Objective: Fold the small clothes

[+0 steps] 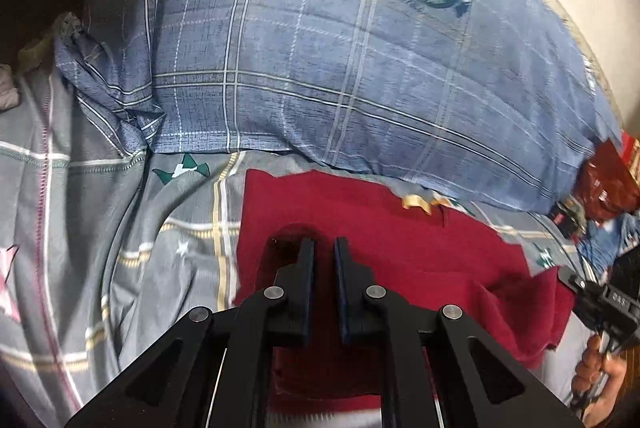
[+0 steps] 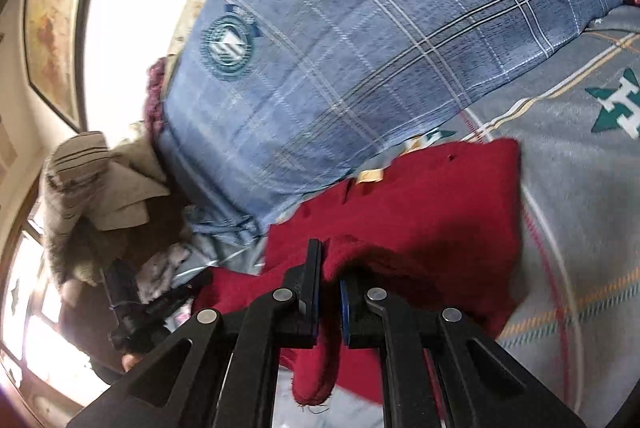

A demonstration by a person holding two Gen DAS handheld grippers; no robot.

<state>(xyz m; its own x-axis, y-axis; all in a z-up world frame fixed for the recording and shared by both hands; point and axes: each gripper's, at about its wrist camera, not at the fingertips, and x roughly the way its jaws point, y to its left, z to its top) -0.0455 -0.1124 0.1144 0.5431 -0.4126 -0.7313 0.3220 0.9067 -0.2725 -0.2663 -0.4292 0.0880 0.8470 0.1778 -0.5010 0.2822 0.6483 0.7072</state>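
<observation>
A dark red knitted garment (image 1: pixel 384 228) lies on the grey plaid bed sheet (image 1: pixel 120 228), just below a blue plaid pillow (image 1: pixel 320 47). My left gripper (image 1: pixel 324 246) hovers over its left part with the jaws a narrow gap apart and nothing between them. My right gripper (image 2: pixel 330 260) is shut on a fold of the red garment (image 2: pixel 420 195) and lifts it off the sheet; a loose flap hangs below the fingers. The right gripper also shows at the right edge of the left wrist view (image 1: pixel 600 304). A pale label (image 2: pixel 370 175) marks the neckline.
The blue pillow (image 2: pixel 360 27) with a round crest fills the far side. A pile of beige and striped clothes (image 2: pixel 92 179) lies at the left of the right wrist view. Red and blue items (image 1: pixel 608 187) sit at the bed's right edge. The left gripper body (image 2: pixel 136 308) shows there too.
</observation>
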